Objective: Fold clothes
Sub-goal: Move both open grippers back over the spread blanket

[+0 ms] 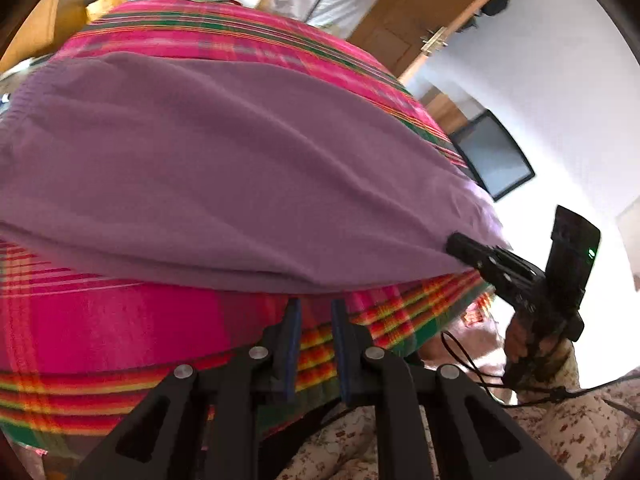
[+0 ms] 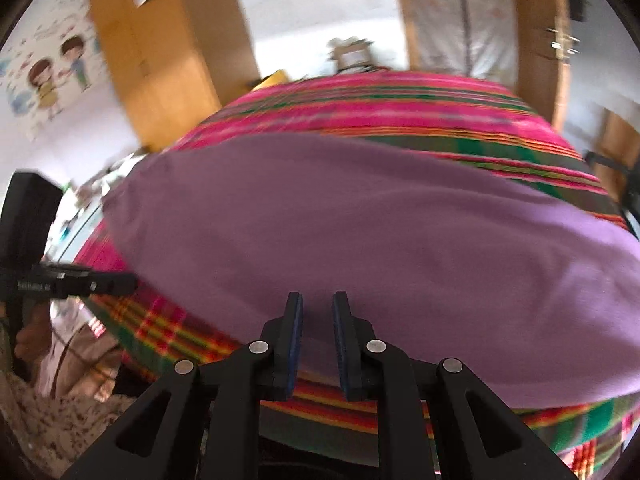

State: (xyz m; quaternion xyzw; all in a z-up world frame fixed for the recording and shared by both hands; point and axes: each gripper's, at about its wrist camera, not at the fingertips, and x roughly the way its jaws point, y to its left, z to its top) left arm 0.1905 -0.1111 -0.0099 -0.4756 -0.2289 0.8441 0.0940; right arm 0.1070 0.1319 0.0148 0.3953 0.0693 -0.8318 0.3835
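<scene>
the purple cloth (image 1: pixel 224 168) lay spread on the plaid bed (image 1: pixel 100 316). both grippers, left (image 1: pixel 316 308) and right (image 2: pixel 316 300), hovered at its near edge, jaws apart, empty. next, probably: pinch that edge and fold.

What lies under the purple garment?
The purple garment lies spread on a pink plaid cloth, which shows around its edges. Whatever that cloth covers is hidden.
</scene>
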